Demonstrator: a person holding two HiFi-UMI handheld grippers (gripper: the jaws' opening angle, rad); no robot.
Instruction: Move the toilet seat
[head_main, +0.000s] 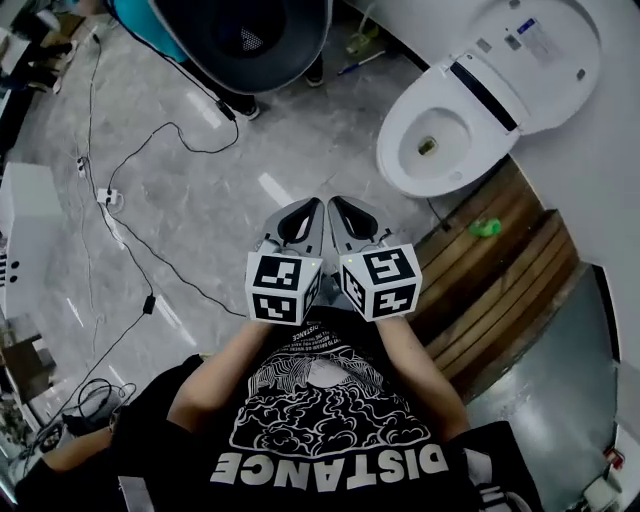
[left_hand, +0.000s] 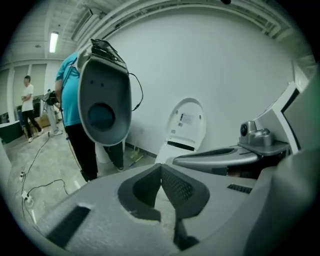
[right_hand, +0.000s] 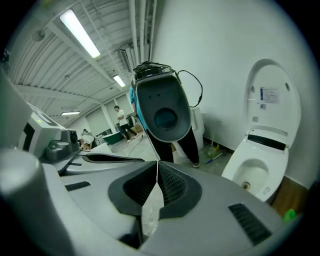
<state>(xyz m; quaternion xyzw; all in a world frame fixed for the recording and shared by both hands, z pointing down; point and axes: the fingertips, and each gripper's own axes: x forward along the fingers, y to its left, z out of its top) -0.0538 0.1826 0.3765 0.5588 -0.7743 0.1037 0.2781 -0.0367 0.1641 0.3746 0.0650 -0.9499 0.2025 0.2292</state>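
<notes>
The white plastic toilet seat (head_main: 560, 90) stands raised against the wall, well apart from the left claw (left_hand: 161, 167) and right claw (right_hand: 158, 165), both pinched closed on nothing. It is probably light, rigid and hinged (glossy, so slippery); take its free top rim.

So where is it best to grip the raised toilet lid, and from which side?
Probably its free top edge, from the front over the bowl: the raised lid stands upright, hinged at the bottom, its back close to the wall.
</notes>
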